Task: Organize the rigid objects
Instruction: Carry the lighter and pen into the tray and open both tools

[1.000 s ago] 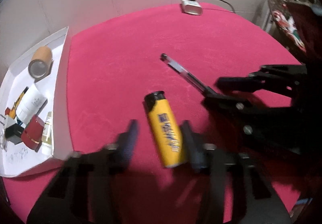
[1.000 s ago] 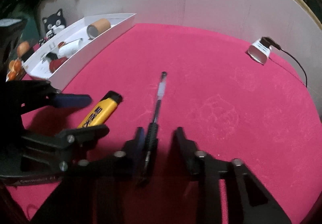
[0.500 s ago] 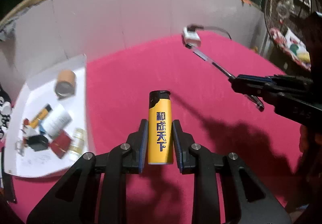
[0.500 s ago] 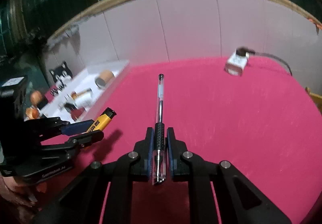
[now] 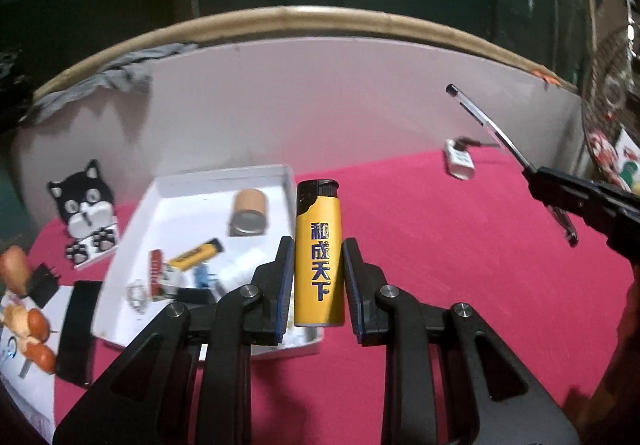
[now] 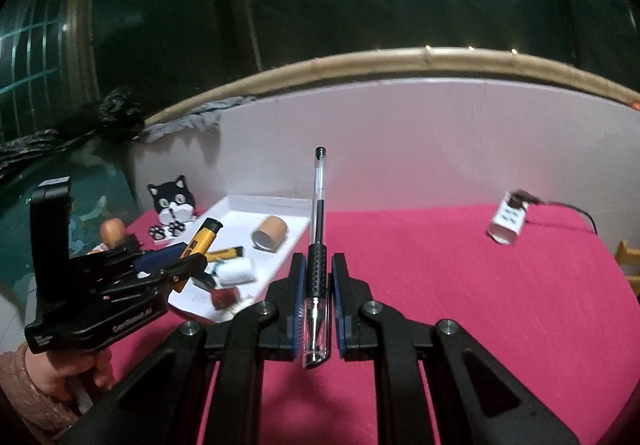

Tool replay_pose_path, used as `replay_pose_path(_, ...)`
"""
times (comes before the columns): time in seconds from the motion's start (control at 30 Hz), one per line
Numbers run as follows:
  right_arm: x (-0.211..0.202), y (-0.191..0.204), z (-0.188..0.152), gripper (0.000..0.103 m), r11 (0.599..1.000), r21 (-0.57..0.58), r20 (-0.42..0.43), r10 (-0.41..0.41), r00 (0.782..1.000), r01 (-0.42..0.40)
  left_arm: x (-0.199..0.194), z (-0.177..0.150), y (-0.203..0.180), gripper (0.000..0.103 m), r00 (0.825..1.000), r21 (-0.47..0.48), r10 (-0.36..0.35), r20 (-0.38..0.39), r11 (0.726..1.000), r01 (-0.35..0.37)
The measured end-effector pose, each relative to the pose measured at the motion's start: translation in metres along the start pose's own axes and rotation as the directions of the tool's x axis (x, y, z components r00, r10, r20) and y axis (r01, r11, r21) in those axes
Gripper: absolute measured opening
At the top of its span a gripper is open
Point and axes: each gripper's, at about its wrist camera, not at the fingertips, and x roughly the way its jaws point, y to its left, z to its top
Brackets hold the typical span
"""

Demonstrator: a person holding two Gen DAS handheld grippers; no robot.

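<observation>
My left gripper (image 5: 318, 265) is shut on a yellow lighter (image 5: 319, 253) with a black cap, held upright above the red table near the right edge of the white tray (image 5: 188, 185). My right gripper (image 6: 317, 277) is shut on a black pen (image 6: 318, 229) by its rubber grip, the pen pointing away, above the table. The left gripper with the lighter (image 6: 200, 239) shows at the left of the right wrist view, over the tray (image 6: 256, 205). The right gripper with the pen (image 5: 492, 129) shows at the right of the left wrist view.
The tray holds a cardboard tube (image 5: 250, 211), another yellow lighter (image 5: 196, 255), a white roll and several small items. A black-and-white cat figure (image 5: 86, 213) stands left of the tray. A white charger (image 6: 506, 223) with a cable lies at the far right. A white wall backs the table.
Both grippers closed on their objects, lifted them off the table and rose. The left gripper has carried the lighter left toward the tray; the pen is raised higher.
</observation>
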Motion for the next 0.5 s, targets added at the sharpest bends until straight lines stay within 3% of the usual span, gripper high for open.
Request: replay_pose_path(0.5, 0.029, 0.066, 0.03, 0.01, 0.988, -0.099, 0.013, 0.117, 0.993, -0.115, -0.033, -0.001, 0.078, 0.023, 0.988, -0.138, 0.144, 0.059, 0.981, -0.135)
